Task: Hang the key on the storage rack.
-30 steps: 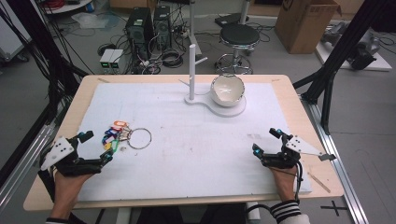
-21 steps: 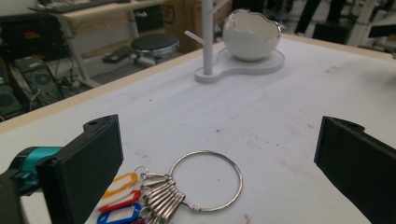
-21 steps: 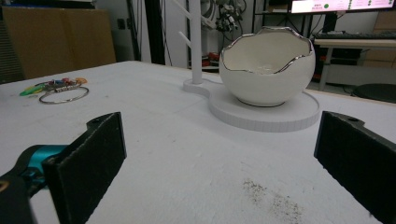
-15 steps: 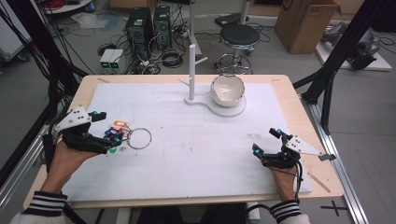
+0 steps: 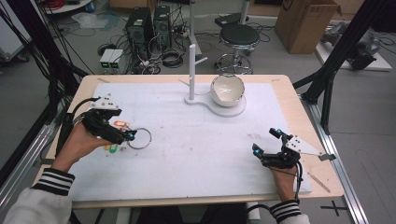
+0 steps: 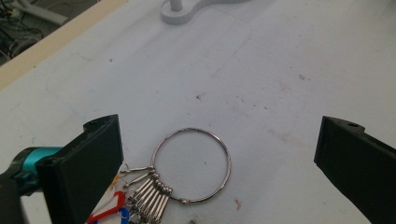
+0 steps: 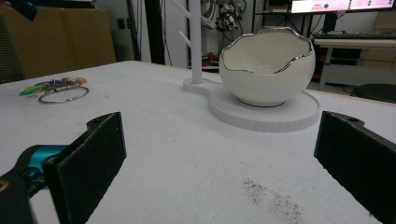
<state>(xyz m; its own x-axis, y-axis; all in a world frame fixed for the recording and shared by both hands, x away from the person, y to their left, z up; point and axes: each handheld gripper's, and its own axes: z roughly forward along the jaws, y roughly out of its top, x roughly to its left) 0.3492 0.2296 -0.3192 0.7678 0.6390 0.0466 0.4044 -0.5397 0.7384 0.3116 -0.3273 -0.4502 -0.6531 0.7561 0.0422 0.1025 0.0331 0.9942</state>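
Left gripper [image 5: 125, 135] hovers over key ring [image 5: 139, 138], jaws wide, nothing held. Right gripper [image 5: 266, 143] rests well right of ring, jaws spread, empty.

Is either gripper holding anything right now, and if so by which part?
Nothing is held. The left gripper is open, its jaws standing either side of the key ring on the table. The right gripper is open over bare table.

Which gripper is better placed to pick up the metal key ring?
Left. The left gripper hangs open right over the large silver key ring; the right gripper sits far across the white mat.
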